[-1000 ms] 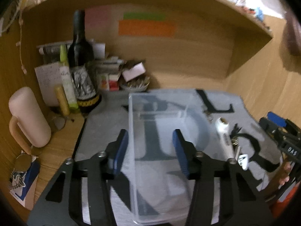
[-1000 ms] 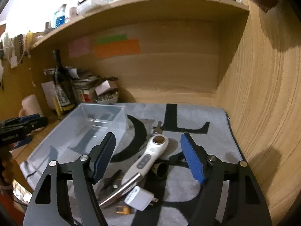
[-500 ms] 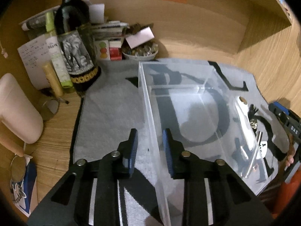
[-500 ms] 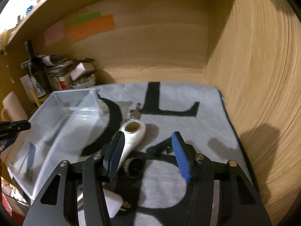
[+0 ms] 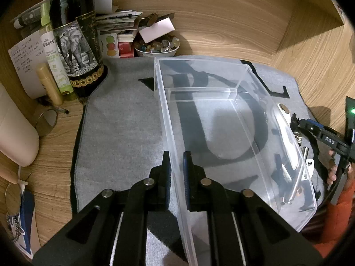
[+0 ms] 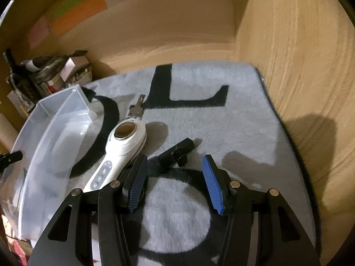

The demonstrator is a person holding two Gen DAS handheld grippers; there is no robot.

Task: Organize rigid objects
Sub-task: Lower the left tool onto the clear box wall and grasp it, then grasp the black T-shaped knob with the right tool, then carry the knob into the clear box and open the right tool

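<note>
Fingers of the left gripper (image 5: 176, 173) are pinching the thin left wall of the clear plastic bin (image 5: 221, 115), having just been closing on it, one pad outside and one inside. That empty, glossy, straight-walled bin is sitting on the grey fuzzy mat (image 5: 119, 119), its long axis running toward the tabletop's back edge. Further right, the right gripper (image 6: 175, 184) is hanging partly open over the mat with nothing between its ribbed blue pads. Just left of its left finger is lying the white handheld device (image 6: 121, 150), smooth moulded plastic with a round metal head, its long axis slanting toward the back, buttons nearest the gripper. A metal key (image 6: 136, 108) and a black cylindrical part (image 6: 175, 151) are lying just beyond. The right hand seems nearer these loose items, so picking looks like its job.
</note>
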